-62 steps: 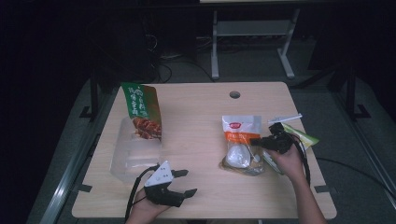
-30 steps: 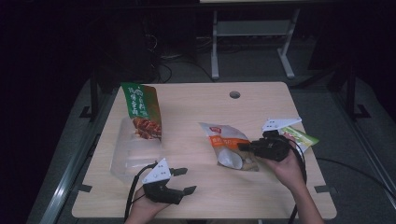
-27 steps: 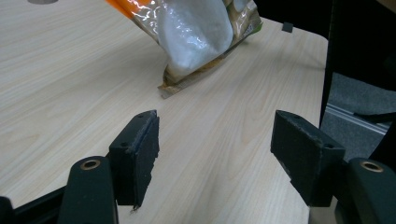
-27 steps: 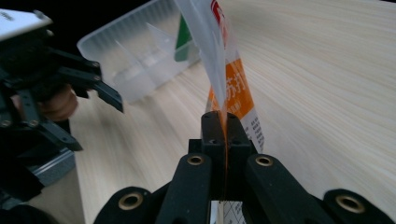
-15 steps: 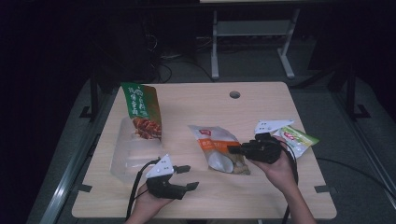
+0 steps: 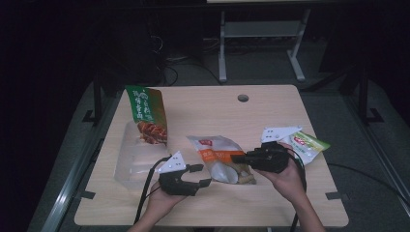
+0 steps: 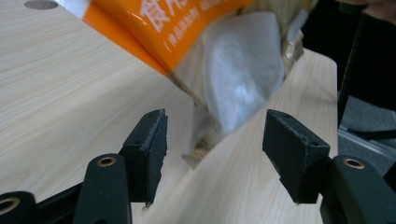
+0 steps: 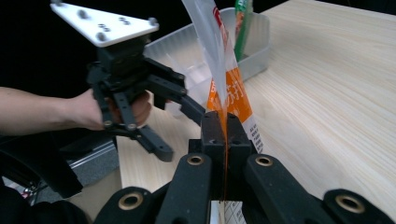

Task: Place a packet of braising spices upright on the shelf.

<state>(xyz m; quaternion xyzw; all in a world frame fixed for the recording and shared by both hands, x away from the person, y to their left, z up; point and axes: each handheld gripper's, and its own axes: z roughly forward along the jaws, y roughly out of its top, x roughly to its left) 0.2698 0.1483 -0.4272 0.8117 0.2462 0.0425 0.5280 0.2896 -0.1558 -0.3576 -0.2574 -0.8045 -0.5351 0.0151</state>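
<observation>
An orange-and-white snack pouch hangs tilted over the table's front middle. My right gripper is shut on its right edge, and in the right gripper view the jaws pinch the thin pouch edge-on. My left gripper sits just left of the pouch and points at it. Its jaws have just been closing but stand open. In the left gripper view, the pouch's lower corner hangs between the left gripper pads without touching them.
A green snack bag stands at the far end of a clear plastic container on the left. A green-and-white packet lies at the right edge, behind the right hand. The wooden table has a cable hole at the back.
The right gripper has carried the pouch leftward across the table toward the left gripper. The left gripper has shifted slightly toward the pouch, and its jaws have narrowed a little.
</observation>
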